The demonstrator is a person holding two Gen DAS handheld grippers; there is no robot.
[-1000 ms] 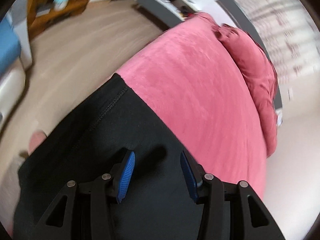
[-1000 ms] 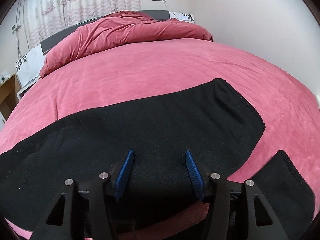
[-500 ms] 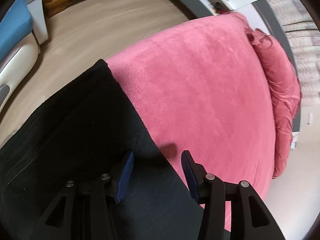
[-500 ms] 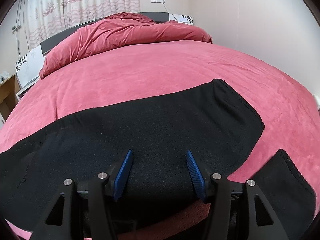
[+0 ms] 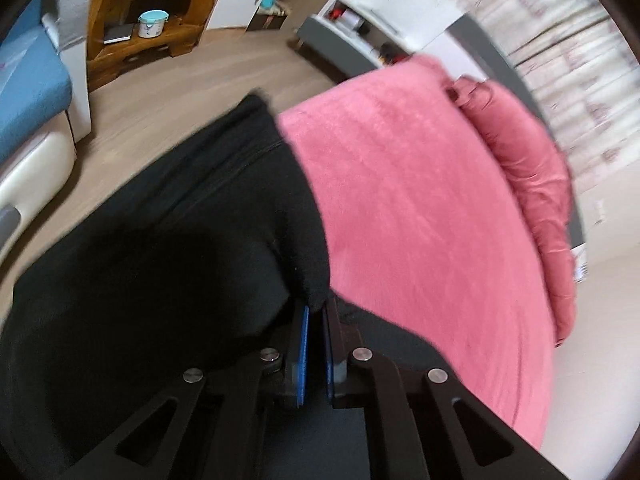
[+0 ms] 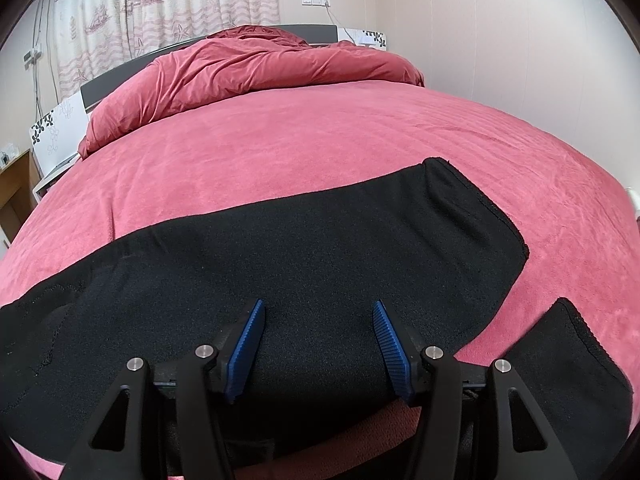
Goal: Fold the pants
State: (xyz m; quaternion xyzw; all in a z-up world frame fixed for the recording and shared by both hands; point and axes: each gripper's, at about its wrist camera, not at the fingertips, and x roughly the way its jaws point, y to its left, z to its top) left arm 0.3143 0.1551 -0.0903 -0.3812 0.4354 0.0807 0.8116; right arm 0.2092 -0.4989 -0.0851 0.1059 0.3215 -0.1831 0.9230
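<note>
Bed: pink plush cover, broad and soft.

Pants: black knit, spread lengthwise along the bed's near edge, one end at the floor-side corner. Judged light, limp, non-slip, not fragile; best taken at hems, waistband or a doubled edge.

Left gripper: jaws had just been closing, pads together on a raised fold at the pants' edge.

Right gripper: fingers apart over the cloth, nothing clamped.

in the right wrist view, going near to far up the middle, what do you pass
right gripper with open fingers → black pants → pink bedspread → bunched red duvet → dark headboard → patterned curtain
</note>
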